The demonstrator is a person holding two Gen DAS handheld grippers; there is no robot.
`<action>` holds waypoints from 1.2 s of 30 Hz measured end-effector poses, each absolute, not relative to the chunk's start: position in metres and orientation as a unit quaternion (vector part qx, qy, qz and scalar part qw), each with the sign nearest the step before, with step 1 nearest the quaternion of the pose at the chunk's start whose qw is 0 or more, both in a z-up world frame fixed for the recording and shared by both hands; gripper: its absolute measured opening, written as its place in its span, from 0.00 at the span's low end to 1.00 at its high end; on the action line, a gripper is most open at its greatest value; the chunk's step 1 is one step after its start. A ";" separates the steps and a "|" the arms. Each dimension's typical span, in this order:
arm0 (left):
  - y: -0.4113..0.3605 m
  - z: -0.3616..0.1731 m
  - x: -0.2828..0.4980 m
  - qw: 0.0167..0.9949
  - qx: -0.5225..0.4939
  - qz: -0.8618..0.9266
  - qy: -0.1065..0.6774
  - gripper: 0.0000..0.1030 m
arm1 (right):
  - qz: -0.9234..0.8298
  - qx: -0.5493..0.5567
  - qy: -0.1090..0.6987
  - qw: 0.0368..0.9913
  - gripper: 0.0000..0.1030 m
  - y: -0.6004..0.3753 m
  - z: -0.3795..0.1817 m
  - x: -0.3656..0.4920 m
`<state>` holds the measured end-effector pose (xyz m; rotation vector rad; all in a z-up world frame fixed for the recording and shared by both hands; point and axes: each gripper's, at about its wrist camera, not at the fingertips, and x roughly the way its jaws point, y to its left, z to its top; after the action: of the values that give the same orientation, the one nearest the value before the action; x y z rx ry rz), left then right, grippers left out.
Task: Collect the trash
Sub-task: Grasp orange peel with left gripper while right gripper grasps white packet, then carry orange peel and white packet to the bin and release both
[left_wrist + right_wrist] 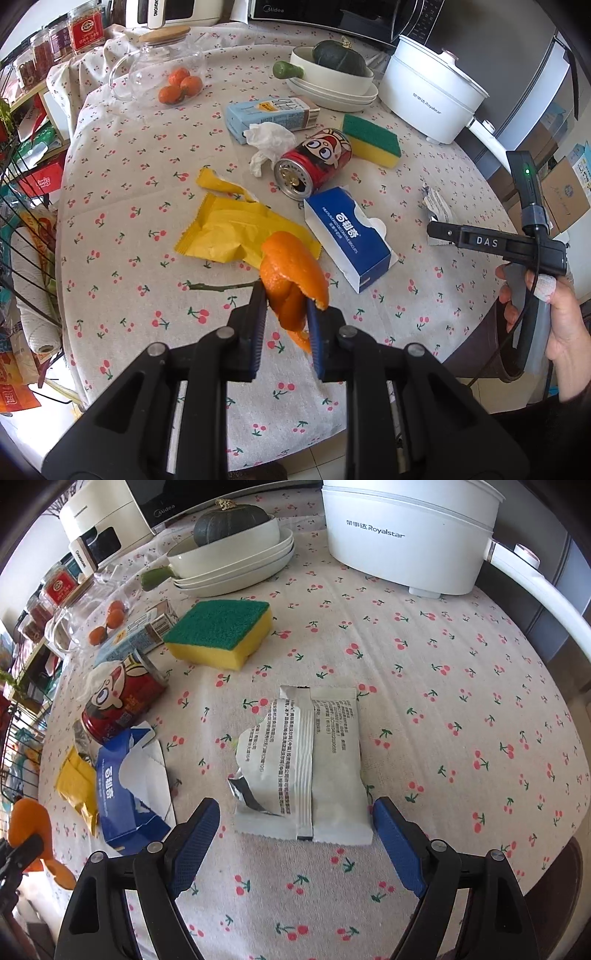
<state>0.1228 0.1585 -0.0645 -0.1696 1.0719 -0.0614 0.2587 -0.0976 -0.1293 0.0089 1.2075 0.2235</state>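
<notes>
My left gripper (286, 299) is shut on an orange peel (291, 273) and holds it above the cherry-print tablecloth (129, 229). Beyond it lie a yellow wrapper (229, 229), a blue tissue box (347, 232), a red can (314, 164) on its side, a crumpled tissue (269, 142) and a blue carton (269, 112). My right gripper (295, 812) is open, its fingers on either side of a torn white wrapper (306, 764) lying flat on the cloth. The peel also shows at the left edge of the right wrist view (29, 823).
A green-yellow sponge (221, 631), stacked white dishes (236, 572) with a dark squash (229, 518), and a white electric pot (402, 531) stand at the back. A glass jar (162, 70) and tangerines (181, 86) sit back left. A wire rack (22, 229) is left of the table.
</notes>
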 end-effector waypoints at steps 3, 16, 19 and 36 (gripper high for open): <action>0.158 -0.065 0.127 0.855 -0.081 -0.031 0.511 0.22 | 0.097 -0.014 0.554 0.827 0.85 -0.091 -0.131 0.261; 0.129 -0.061 0.133 0.857 -0.066 -0.050 0.509 0.22 | 0.121 -0.053 0.547 0.826 0.70 -0.112 -0.112 0.240; 0.117 -0.059 0.133 0.858 -0.059 -0.059 0.506 0.22 | 0.118 -0.055 0.542 0.830 0.70 -0.125 -0.098 0.229; 0.040 -0.044 0.127 0.861 -0.028 -0.120 0.493 0.22 | 0.080 -0.018 0.535 0.841 0.70 -0.218 -0.064 0.171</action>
<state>0.1273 0.0402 -0.0445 -0.0596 1.0338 -0.2515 0.1707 -0.2185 -0.0643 -0.0376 1.1318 0.1690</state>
